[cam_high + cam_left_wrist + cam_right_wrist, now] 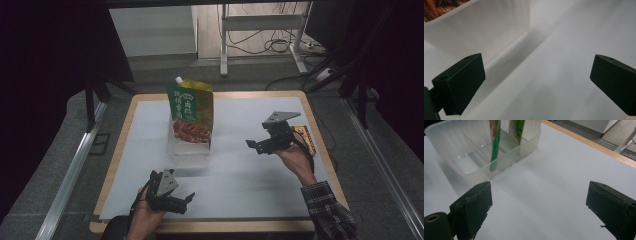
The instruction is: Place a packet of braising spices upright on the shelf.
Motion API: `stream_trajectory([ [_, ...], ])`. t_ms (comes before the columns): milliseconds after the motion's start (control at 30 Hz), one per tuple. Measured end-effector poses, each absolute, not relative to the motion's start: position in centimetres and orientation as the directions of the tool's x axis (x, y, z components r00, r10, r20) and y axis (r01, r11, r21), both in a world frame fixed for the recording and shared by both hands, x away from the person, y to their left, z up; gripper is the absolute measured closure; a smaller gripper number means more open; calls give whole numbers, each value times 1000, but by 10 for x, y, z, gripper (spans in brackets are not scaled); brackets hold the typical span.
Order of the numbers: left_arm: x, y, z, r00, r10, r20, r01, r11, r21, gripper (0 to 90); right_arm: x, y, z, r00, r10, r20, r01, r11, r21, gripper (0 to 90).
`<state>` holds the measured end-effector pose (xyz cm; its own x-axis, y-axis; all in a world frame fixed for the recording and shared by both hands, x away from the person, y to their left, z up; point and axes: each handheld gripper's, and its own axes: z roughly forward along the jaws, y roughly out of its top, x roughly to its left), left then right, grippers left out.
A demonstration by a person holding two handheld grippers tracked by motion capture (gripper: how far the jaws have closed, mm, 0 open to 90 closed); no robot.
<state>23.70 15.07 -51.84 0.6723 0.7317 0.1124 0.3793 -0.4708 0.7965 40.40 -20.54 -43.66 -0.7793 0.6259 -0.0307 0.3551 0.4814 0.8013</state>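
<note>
A green spouted pouch [191,112] with red food printed on it stands upright in a clear plastic tub [187,150] at the middle of the table. In the high view my left gripper [186,204] hovers near the front edge, below and left of the tub, jaws open and empty. My right gripper [254,146] is held to the right of the tub, pointing left at it, also open and empty. The left gripper view has the tub's wall [486,27] close ahead on the left. In the right gripper view the tub [474,170] and pouch [495,142] lie ahead, apart from the jaws.
A white sheet [240,175] covers the wooden table [118,150]. A yellow-orange packet [306,137] lies at the right edge, behind my right hand. Past the far edge are a metal stand [260,30] and cables on the floor.
</note>
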Motion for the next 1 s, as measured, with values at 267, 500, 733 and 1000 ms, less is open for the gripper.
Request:
stream_trajectory([
  [267, 237, 151, -519, 673, 731, 113, 380, -473, 795, 0, 404, -224, -449, -735, 678, -33, 391, 462, 796, 63],
  [500, 237, 151, -519, 675, 728, 120, 380, -483, 789, 0, 405, -238, -452, -697, 716, -26, 414, 432, 801, 53],
  [733, 237, 150, -520, 674, 729, 119, 382, -482, 788, 0, 408, -251, -456, -654, 757, -15, 446, 402, 800, 39],
  [1000, 237, 152, -519, 670, 732, 122, 381, -481, 789, 0, 414, -273, -459, -573, 819, 34, 525, 335, 782, 36],
])
